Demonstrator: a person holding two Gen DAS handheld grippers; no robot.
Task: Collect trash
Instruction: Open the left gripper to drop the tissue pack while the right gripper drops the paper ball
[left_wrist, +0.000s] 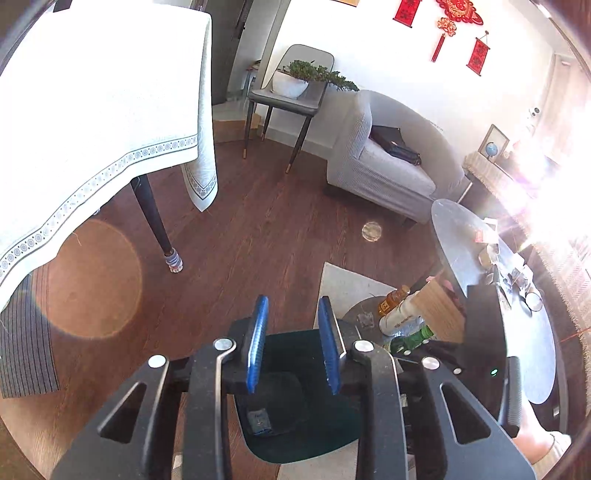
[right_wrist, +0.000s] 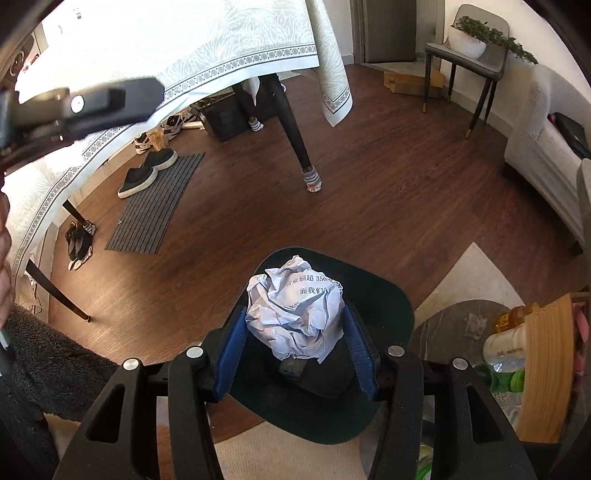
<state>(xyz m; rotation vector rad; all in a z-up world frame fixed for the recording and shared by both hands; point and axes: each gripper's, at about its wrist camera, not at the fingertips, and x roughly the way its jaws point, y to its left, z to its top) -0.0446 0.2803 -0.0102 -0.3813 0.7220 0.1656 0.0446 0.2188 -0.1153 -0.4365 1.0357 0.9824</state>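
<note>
In the right wrist view my right gripper (right_wrist: 295, 321) is shut on a crumpled ball of printed white paper (right_wrist: 295, 314), held above a dark green bin (right_wrist: 388, 295) with a small blue item on its bottom (right_wrist: 291, 369). In the left wrist view my left gripper (left_wrist: 293, 317) is open and empty, its blue pads (left_wrist: 258, 339) over the same bin (left_wrist: 306, 435). The left gripper also shows at the upper left of the right wrist view (right_wrist: 107, 99).
A low round side table (right_wrist: 443, 332) beside the bin holds bottles (right_wrist: 506, 343) and a wooden piece (right_wrist: 546, 369). A clothed dining table (left_wrist: 92, 110), its leg (right_wrist: 295, 125), a doormat with shoes (right_wrist: 155, 206), a chair with a plant (left_wrist: 291, 92), a grey sofa (left_wrist: 388, 158) and a rug (right_wrist: 472, 280) surround it.
</note>
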